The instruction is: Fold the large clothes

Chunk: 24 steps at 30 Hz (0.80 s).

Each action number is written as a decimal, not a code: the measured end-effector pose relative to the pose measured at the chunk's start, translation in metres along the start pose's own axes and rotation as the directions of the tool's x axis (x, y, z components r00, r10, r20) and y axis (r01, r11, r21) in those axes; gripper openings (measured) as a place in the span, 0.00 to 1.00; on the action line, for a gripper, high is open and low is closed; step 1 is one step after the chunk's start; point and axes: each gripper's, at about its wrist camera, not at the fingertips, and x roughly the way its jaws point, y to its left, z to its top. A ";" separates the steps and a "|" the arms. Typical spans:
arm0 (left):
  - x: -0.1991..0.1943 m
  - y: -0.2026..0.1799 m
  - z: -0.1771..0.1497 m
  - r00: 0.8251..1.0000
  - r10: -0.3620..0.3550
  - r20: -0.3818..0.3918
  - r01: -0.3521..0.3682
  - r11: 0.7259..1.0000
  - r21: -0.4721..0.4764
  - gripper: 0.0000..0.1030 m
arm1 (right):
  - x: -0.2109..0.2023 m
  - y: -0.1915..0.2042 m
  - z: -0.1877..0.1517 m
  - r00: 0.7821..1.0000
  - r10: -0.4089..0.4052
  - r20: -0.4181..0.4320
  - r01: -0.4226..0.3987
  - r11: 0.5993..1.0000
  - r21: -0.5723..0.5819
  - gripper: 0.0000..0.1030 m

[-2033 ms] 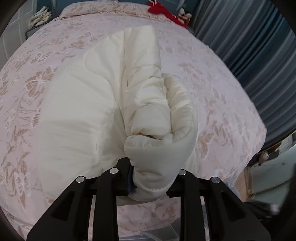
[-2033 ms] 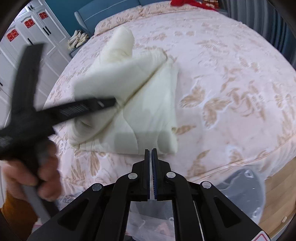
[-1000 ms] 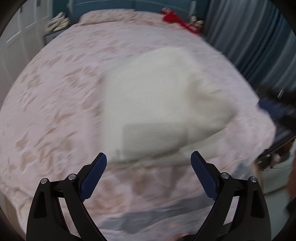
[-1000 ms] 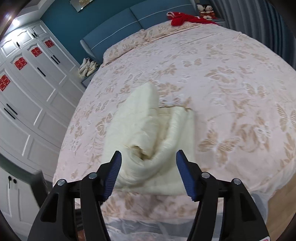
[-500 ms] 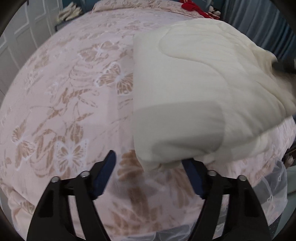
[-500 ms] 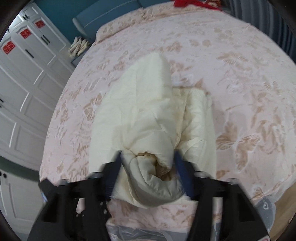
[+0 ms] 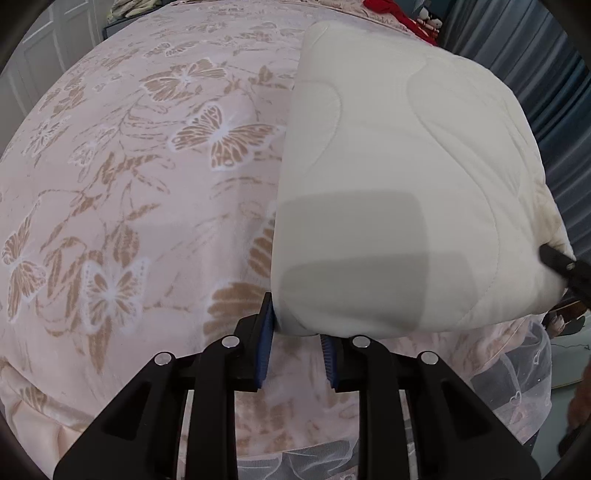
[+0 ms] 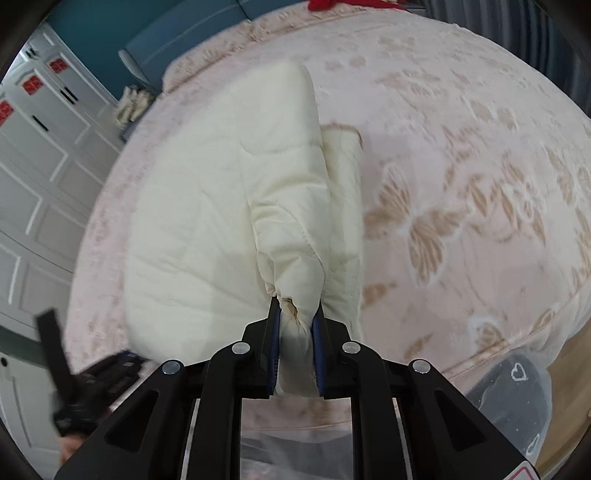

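Note:
A cream quilted padded garment (image 7: 399, 177) lies folded on the bed near its foot edge. My left gripper (image 7: 295, 332) is closed around the garment's near left corner, its blue pads (image 7: 265, 343) pinching the edge. My right gripper (image 8: 295, 332) is shut on a bunched fold at the garment's (image 8: 221, 206) near right corner. The right gripper's black finger shows at the far right of the left wrist view (image 7: 565, 266). The left gripper shows at lower left of the right wrist view (image 8: 92, 376).
The bed has a pink bedspread with tan butterflies (image 7: 129, 177). White wardrobe doors (image 8: 33, 177) stand to the left, grey-blue curtains (image 7: 561, 92) to the right. A red item (image 7: 391, 11) lies near the blue headboard (image 8: 192, 22). White netting (image 7: 517, 387) hangs below the bed edge.
Both grippers were open a second ago. They moved in to the garment's near corners and closed on it, left on the left corner, right on the bunched fold.

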 end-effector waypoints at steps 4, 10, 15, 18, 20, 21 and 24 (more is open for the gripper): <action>0.001 -0.002 -0.003 1.000 0.009 -0.005 -0.009 1.000 0.009 0.21 | 0.024 -0.012 -0.004 0.999 -0.012 -0.037 0.013 1.000 0.023 0.13; 0.011 -0.003 -0.005 0.999 0.021 -0.036 -0.021 1.000 -0.001 0.21 | 0.045 -0.019 -0.007 0.998 -0.001 -0.061 0.003 0.999 0.039 0.14; 0.019 -0.001 -0.003 0.998 0.027 -0.055 -0.028 0.999 -0.023 0.22 | 0.049 -0.016 -0.006 0.998 -0.007 -0.061 0.008 1.000 0.022 0.14; -0.001 -0.001 -0.005 0.999 0.014 -0.036 -0.014 1.000 -0.004 0.23 | 0.045 -0.019 -0.004 0.998 0.025 -0.064 -0.023 0.999 0.034 0.17; -0.028 0.005 -0.006 0.999 -0.045 -0.011 0.045 0.999 -0.009 0.23 | 0.033 -0.027 -0.004 0.994 0.091 -0.065 -0.086 0.993 0.082 0.21; -0.045 0.010 -0.006 0.996 -0.084 0.005 0.085 0.996 -0.016 0.26 | 0.028 -0.028 -0.004 0.992 0.106 -0.066 -0.100 0.991 0.089 0.27; -0.090 0.025 0.011 0.983 -0.152 0.104 0.157 0.987 -0.046 0.66 | -0.006 -0.018 0.001 0.996 0.083 -0.030 -0.082 0.995 0.050 0.40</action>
